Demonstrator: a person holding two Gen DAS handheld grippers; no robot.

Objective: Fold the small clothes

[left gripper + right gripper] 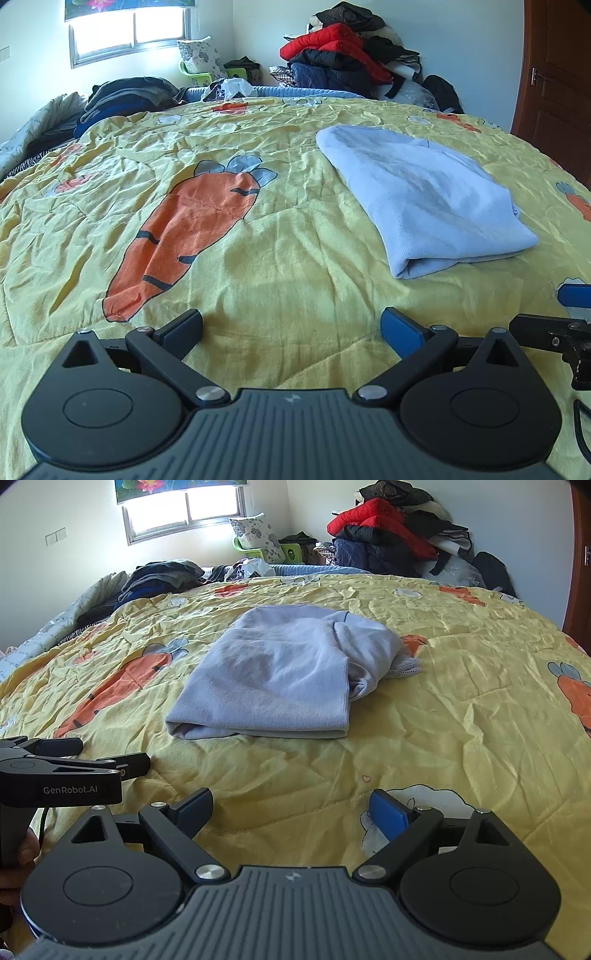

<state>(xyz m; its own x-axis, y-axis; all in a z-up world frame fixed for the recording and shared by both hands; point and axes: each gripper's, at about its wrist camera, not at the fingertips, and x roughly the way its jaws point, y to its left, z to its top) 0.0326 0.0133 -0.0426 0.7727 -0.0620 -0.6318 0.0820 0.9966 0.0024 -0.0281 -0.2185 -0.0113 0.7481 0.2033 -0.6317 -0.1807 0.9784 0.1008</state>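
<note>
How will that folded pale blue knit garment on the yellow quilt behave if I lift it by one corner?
The folded pale blue knit garment will probably go floppy and unfold, since its soft ribbed layers only rest loosely on each other. It looks light, barely denting the yellow carrot-print quilt. The bunched, lace-edged part on its right may drag out first.

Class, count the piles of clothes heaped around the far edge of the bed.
2. A dark pile lies at the far left edge; a taller heap with red jackets stands at the far right corner. More may be hidden behind them.
</note>
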